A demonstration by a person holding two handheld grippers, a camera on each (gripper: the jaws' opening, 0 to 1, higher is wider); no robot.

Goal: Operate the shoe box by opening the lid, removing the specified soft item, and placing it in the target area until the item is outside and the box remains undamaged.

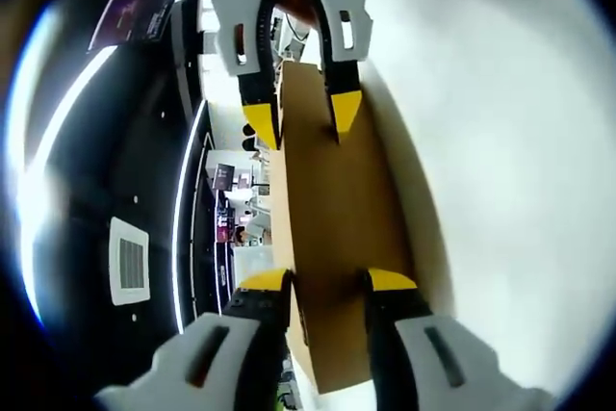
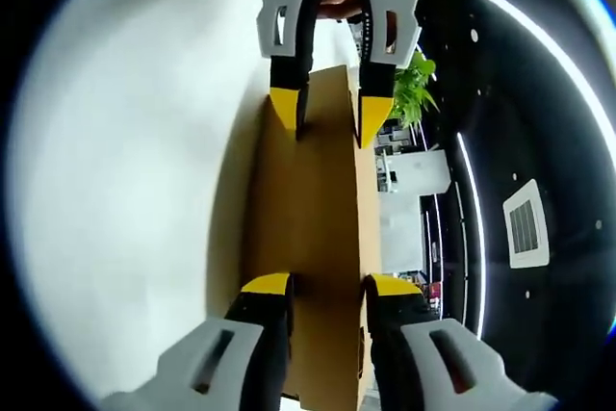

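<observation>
The brown cardboard lid (image 1: 332, 238) of the shoe box runs lengthwise between both grippers, one at each of its ends. In the left gripper view the left gripper (image 1: 327, 284) has its yellow-tipped jaws on either side of the lid's near end, pinching it, while the right gripper (image 1: 303, 122) clamps the lid's far end. In the right gripper view the lid (image 2: 322, 218) sits between the right gripper's (image 2: 327, 286) jaws, which grip it, with a white surface (image 2: 125, 190) beside the lid.
</observation>
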